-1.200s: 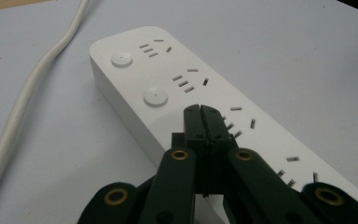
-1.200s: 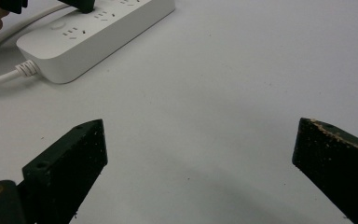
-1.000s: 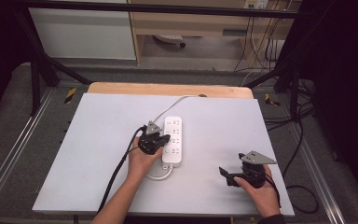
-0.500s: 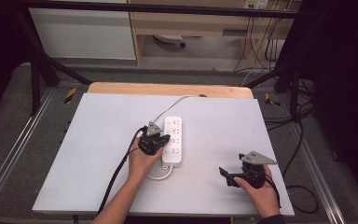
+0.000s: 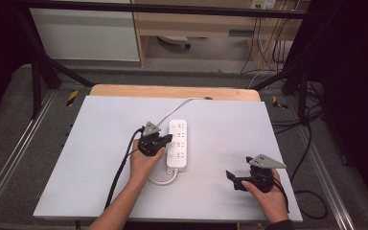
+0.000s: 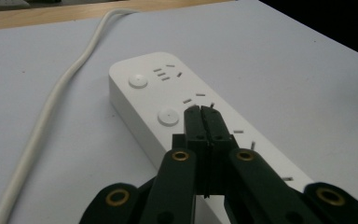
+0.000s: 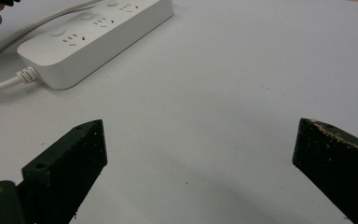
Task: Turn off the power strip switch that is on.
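1. The white power strip (image 5: 178, 143) lies at the centre of the high view, lengthwise up the frame, on the grey table (image 5: 86, 158).
2. Its white cable (image 6: 51, 116) runs off toward the upper left in the left gripper view.
3. The left gripper (image 6: 203, 112), jaws pressed together with nothing between them, has its tips over the strip's top face beside a round button (image 6: 168, 116); contact cannot be told.
4. The right gripper (image 5: 235, 179) sits at lower right, well apart, jaws spread wide over bare table.

A pale grey table (image 5: 100, 143) carries a white power strip (image 5: 178, 143) with its white cord (image 5: 179, 106) trailing off.
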Action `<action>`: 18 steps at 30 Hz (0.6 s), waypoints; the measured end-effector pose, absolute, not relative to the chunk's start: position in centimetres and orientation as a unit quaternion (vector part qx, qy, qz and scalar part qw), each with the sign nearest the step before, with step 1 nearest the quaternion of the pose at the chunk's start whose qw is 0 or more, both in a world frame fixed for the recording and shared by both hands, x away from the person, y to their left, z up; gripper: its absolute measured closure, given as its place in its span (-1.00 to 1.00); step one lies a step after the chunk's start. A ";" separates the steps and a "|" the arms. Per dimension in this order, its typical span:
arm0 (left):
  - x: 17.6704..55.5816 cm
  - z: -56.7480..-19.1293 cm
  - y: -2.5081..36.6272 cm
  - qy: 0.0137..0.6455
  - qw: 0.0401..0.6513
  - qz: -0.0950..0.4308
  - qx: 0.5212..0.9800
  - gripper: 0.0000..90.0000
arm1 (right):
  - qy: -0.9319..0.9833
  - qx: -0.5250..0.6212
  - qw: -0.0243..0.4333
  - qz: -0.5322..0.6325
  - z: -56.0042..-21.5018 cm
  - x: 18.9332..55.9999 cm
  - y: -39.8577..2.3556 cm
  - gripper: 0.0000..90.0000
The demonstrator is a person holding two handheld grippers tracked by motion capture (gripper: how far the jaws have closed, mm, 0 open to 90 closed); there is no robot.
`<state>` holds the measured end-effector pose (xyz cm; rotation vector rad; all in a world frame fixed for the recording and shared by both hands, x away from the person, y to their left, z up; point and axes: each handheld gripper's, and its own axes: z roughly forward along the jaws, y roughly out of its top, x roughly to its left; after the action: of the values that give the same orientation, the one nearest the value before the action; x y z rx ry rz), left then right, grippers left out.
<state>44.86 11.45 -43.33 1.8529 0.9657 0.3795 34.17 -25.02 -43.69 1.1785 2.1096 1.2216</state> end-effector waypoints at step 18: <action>44.4 -41.7 13.6 0.403 0.495 0.163 0.753 0.27 | 0.764 0.424 0.213 0.437 -43.8 34.3 -24.9 -0.92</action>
<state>44.45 13.57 -41.67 1.8252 0.9759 0.3943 34.26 -24.86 -43.81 1.1758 2.1202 1.2140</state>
